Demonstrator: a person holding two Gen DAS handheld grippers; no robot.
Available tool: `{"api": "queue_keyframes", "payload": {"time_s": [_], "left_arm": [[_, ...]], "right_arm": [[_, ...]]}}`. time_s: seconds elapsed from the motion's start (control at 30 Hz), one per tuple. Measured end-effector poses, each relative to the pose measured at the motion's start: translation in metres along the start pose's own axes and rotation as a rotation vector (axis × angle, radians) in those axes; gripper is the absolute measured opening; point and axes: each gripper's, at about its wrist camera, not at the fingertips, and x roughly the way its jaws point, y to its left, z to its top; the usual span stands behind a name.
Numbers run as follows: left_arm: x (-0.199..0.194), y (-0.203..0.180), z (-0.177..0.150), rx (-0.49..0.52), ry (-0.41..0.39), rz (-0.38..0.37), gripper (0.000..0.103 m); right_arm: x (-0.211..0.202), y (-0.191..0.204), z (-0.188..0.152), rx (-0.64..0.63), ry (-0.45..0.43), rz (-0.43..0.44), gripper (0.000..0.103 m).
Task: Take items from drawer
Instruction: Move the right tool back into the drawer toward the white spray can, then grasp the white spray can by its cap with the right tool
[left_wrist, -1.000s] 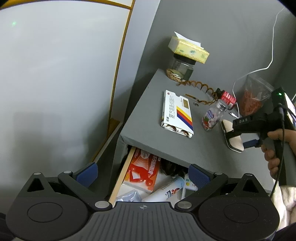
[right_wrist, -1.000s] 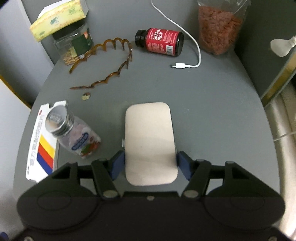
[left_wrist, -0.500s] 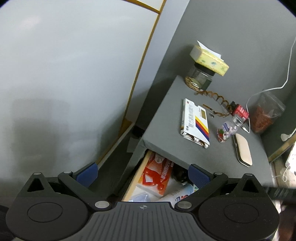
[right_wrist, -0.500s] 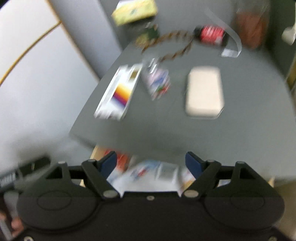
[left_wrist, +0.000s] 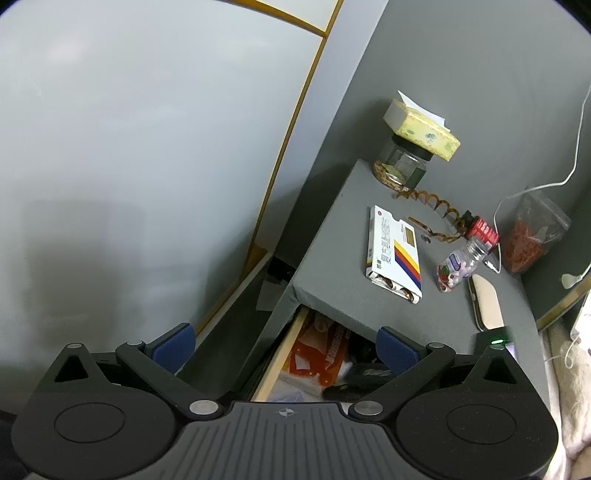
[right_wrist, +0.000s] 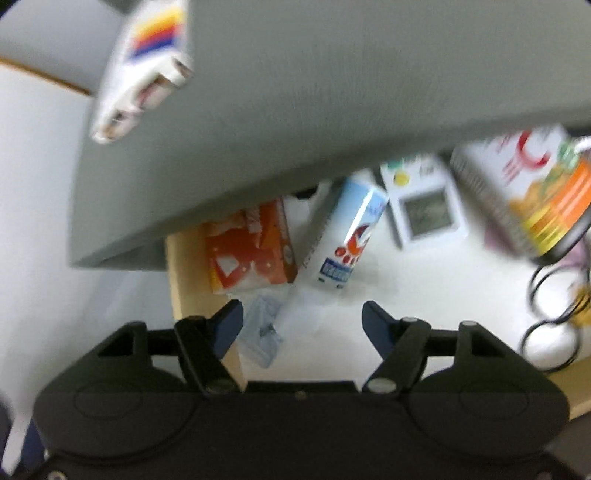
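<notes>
Right under your right claw (right_wrist: 302, 317) is the open drawer (right_wrist: 424, 291), and its two fingers are spread wide with nothing between them. Just ahead of the claw lies a white and blue tube (right_wrist: 341, 240), tilted, with its thin end pointing back toward the left finger. Left of the tube sits an orange box (right_wrist: 249, 251), and the two look like they touch. Close by the left finger is a small clear packet (right_wrist: 262, 332). Farther ahead and to the right are a white gadget (right_wrist: 424, 206) with a little screen and a bigger box (right_wrist: 517, 184) (the picture is blurry, so go slow).

The tube looks like the easiest thing to take. Turn the claw so the fingers sit on both sides of the tube, not along it. Come down near its middle and squeeze softly, since a tube can squish. Watch the grey tabletop (right_wrist: 332, 92) above the back of the drawer. Lift toward you first so you do not bump it.

Your left claw (left_wrist: 286, 347) is also spread wide and holds nothing. It hangs over the drawer's left edge, with the tabletop far ahead of it. Keep it out of the way.
</notes>
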Motion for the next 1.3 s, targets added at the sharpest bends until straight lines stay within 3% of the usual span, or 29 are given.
{"api": "queue_keyframes", "payload": {"time_s": [0.07,0.13,0.17,0.27,0.33,0.5,0.6,0.97,1.3], "left_arm": [[0.001,0.002,0.001,-0.012,0.003,-0.001,0.103],[0.000,0.002,0.002,-0.017,0.003,-0.006,0.103],[0.000,0.002,0.002,-0.018,0.001,-0.008,0.103],[-0.001,0.000,0.002,-0.012,-0.005,-0.013,0.103],[-0.002,0.000,0.002,-0.008,-0.008,-0.015,0.103],[-0.004,-0.001,0.001,-0.010,-0.011,-0.019,0.103],[-0.004,-0.007,-0.001,0.011,-0.008,-0.022,0.103],[-0.004,-0.019,-0.008,0.076,-0.009,-0.016,0.103],[-0.002,-0.023,-0.011,0.098,-0.004,-0.010,0.103]], "right_arm": [[0.009,0.006,-0.003,-0.031,0.010,-0.033,0.059],[0.019,0.018,-0.009,-0.164,0.010,-0.081,0.054],[0.019,0.022,-0.009,-0.208,0.008,-0.105,0.043],[0.018,0.018,-0.008,-0.236,0.048,-0.107,0.037],[0.001,0.008,-0.011,-0.292,0.052,-0.115,0.035],[-0.056,-0.003,-0.029,-0.553,-0.038,-0.192,0.031],[-0.086,-0.015,-0.032,-0.632,-0.052,-0.201,0.030],[-0.118,-0.012,-0.029,-0.851,-0.071,-0.278,0.030],[-0.120,-0.020,-0.034,-0.859,-0.095,-0.264,0.030]]}}
